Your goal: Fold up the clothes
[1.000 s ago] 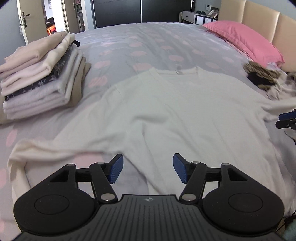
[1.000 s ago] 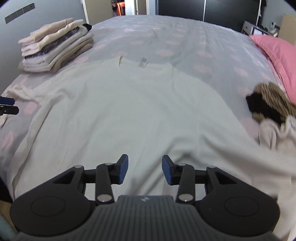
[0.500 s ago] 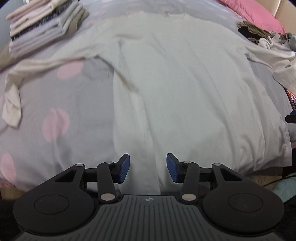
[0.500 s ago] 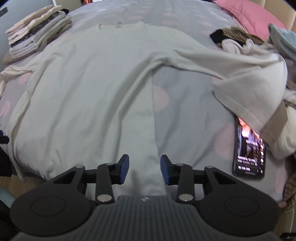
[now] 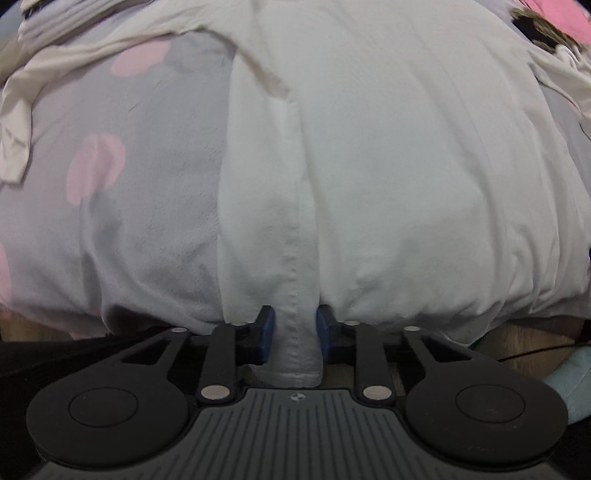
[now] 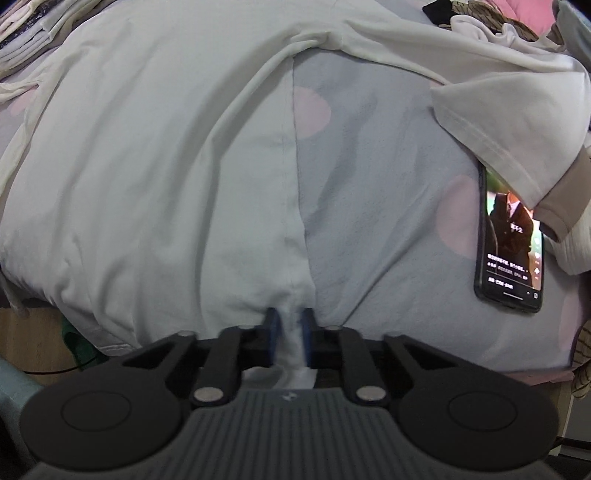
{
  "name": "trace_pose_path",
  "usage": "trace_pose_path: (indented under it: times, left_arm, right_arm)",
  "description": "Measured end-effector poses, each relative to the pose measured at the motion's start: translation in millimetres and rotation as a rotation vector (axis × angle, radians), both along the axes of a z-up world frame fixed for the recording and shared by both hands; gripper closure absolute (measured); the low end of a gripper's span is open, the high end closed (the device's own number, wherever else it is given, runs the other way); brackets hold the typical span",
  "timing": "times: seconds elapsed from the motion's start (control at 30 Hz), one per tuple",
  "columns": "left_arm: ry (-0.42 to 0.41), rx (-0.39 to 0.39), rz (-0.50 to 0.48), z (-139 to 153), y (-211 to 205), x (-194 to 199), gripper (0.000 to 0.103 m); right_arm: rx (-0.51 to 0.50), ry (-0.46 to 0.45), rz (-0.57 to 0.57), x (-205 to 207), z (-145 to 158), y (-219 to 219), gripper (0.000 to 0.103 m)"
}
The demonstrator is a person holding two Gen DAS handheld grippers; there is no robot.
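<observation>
A white long-sleeved shirt (image 5: 388, 155) lies spread flat on the bed, its hem at the near edge. My left gripper (image 5: 294, 334) is closing on the hem at the shirt's left bottom corner, and its blue pads press the bunched cloth. In the right wrist view the same shirt (image 6: 155, 147) fills the left half. My right gripper (image 6: 289, 334) is closing on the hem at the right bottom corner, with cloth pinched between its pads. Both grippers point steeply down at the bed's edge.
The grey bedspread (image 6: 369, 192) has pink dots. A lit phone (image 6: 511, 243) lies right of the shirt, partly under its sleeve (image 6: 498, 122). A pile of unfolded clothes (image 6: 491, 18) sits at the far right, and folded clothes (image 6: 18, 40) at the far left.
Both grippers dropped from above the shirt's middle to its bottom corners at the bed's edge, tilted down, and closed from wide open onto the hem.
</observation>
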State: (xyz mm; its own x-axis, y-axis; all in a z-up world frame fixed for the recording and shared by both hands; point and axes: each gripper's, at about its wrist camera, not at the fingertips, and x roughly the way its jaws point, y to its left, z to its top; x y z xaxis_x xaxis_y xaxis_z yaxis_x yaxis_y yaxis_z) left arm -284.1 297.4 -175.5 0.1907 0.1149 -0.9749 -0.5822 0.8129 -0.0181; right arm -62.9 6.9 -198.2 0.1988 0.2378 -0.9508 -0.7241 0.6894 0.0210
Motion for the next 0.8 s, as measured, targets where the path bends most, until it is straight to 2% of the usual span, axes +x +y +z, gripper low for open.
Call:
trace_pose_path:
  times: [0.07,0.2,0.33,0.4,0.47,0.57,0.63,0.8]
  left_arm:
    - [-0.025,-0.02,0.03,4.0,5.1,-5.9,0.1]
    - [-0.083,-0.06,0.033,25.2,13.0,-18.0,0.101]
    - [-0.155,-0.116,0.057,62.7,29.7,-43.4,0.101]
    - [-0.16,-0.112,0.073,78.9,45.5,-55.3,0.101]
    - [-0.136,-0.089,0.088,87.9,60.6,-64.8,0.101]
    - [-0.074,-0.077,0.1,84.7,77.7,-69.6,0.101]
    - [-0.017,-0.07,0.074,76.5,78.6,-62.3,0.101]
    - [0.128,-0.067,-0.042,51.0,68.6,-51.0,0.101]
  right_arm:
    - [0.008,0.013,-0.011,1.4,3.8,-2.1,0.098]
    - [0.022,0.039,0.033,0.2,29.4,-4.5,0.099]
    - [0.013,0.035,0.088,2.1,69.5,-14.4,0.099]
    - [-0.021,0.03,0.102,7.3,80.2,-22.1,0.099]
    - [-0.084,0.026,0.104,13.8,76.5,-28.6,0.1]
    - [-0.115,0.123,0.068,25.2,56.0,-31.1,0.1]
    - [-0.138,0.175,0.063,27.8,41.3,-29.2,0.1]
    - [-0.203,0.174,0.109,16.7,16.1,-17.8,0.1]
